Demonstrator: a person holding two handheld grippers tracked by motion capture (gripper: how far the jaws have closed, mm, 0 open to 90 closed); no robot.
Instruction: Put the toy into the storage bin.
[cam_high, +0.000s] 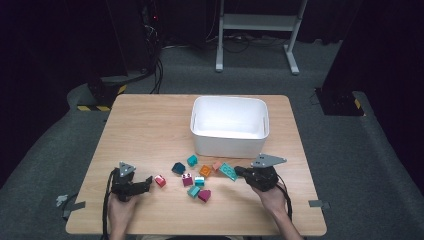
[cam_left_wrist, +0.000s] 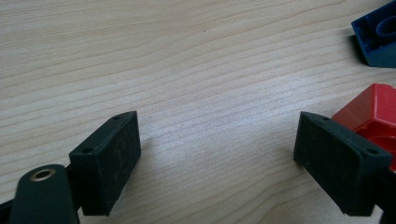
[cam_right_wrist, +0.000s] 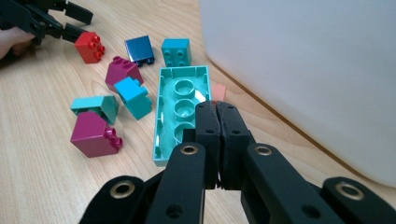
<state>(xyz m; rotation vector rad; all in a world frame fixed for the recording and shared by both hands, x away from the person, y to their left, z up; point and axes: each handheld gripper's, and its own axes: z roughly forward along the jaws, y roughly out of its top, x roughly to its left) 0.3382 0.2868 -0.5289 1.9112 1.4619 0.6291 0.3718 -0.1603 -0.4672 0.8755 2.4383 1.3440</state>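
My right gripper (cam_right_wrist: 217, 106) is shut, its pads pinching the thin side wall of a long teal brick (cam_right_wrist: 180, 112) that is turned with its hollow underside toward the camera. From above, this gripper (cam_high: 239, 172) and the long teal brick (cam_high: 227, 171) sit just in front of the white bin (cam_high: 230, 142). My left gripper (cam_left_wrist: 217, 154) rests open on the wood with nothing between its jaws. A red brick (cam_left_wrist: 369, 114) lies just outside its right jaw, and from above the red brick (cam_high: 160, 180) is next to the left gripper (cam_high: 147, 182).
Loose bricks lie between the hands: a dark blue brick (cam_high: 178, 168), a small teal brick (cam_high: 192, 160), an orange brick (cam_high: 205, 171), magenta bricks (cam_high: 204, 195) and further teal ones. The bin (cam_right_wrist: 303, 70) stands close on the right gripper's right. Bare table (cam_high: 150, 130) lies to the left.
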